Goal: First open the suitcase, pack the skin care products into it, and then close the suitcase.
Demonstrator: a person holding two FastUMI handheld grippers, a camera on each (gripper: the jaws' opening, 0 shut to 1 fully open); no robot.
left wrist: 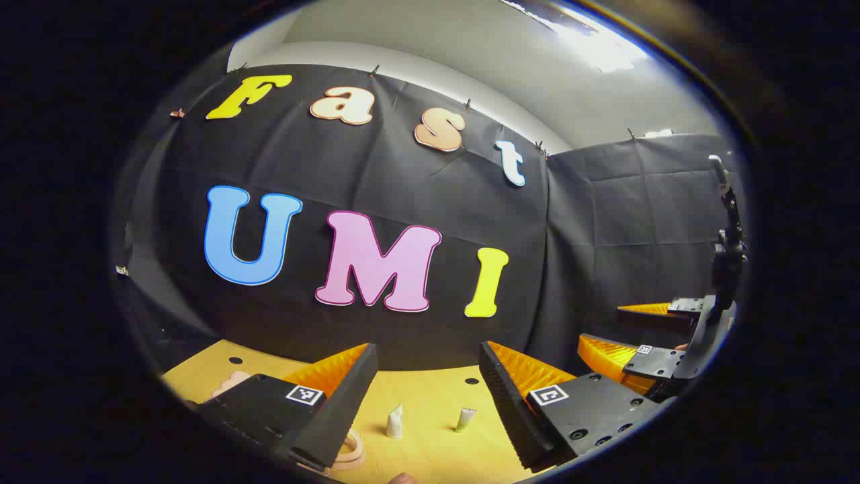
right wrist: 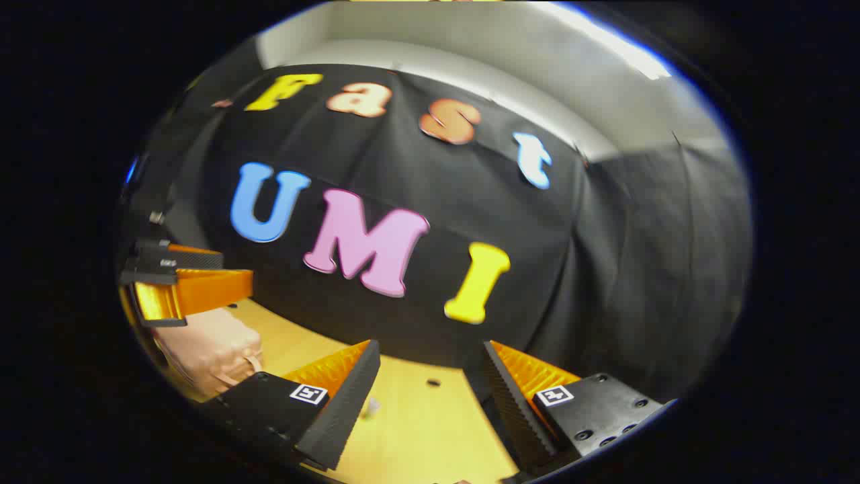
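Observation:
Two small white skin care tubes stand upright on the wooden table, low between my left gripper's fingers. The left gripper is open, empty and raised above the table. The pink suitcase lies at the left in the right gripper view, and its lid looks down. A corner of the suitcase and its handle peek out beside my left finger. My right gripper is open and empty, with a blurred small item below it. The right gripper hangs at the far right, the left gripper above the suitcase.
The wooden table has small round holes and ends at the booth's black cloth wall behind. A dark stand or pole rises at the far right edge of the left gripper view.

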